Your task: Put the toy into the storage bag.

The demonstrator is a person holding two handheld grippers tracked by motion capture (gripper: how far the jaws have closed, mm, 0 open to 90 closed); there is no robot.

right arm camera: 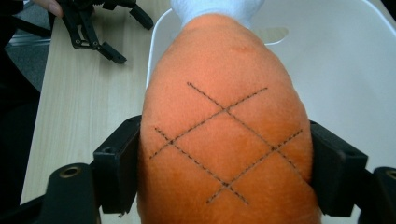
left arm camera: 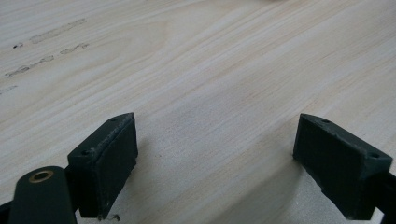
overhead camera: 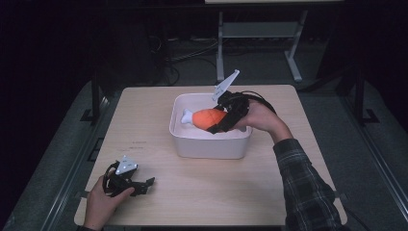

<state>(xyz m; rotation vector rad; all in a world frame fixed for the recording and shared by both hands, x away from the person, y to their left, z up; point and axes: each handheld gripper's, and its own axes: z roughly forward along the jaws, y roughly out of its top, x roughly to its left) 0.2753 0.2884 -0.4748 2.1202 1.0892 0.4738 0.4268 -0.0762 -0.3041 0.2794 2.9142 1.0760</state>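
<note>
Right gripper view first, bc that's where the action is: my right gripper (right arm camera: 224, 163) is clamped on the fat end of the orange plush drumstick (right arm camera: 224, 135), one black pad pressing each side, so it's a wide grip but a real one. I'm holding it by the thick part prob bc that's the easiest bit to squeeze w/o it slipping, and it leaves the white bone end (right arm camera: 217, 10) pointing away from me, over the white tub (right arm camera: 345, 70).

From the high view the drumstick (overhead camera: 208, 118) sits over the inside of the tub (overhead camera: 210, 144), which is roughly mid-table, w/ my right gripper (overhead camera: 222, 124) reaching in from the right side. Can't tell if the toy is touching the tub floor or hanging a bit above it tbh, the rim and my hand block that.

My left gripper (overhead camera: 143, 186) is parked near the front-left corner of the table (overhead camera: 202, 192), jaws spread w/ nothing between them, just bare wood (left arm camera: 210, 84). Idle, keeping out of the way imo.

Hard to see: the bone tip is cut off at the top of the right gripper view, and the room behind the table is too dark to read.
</note>
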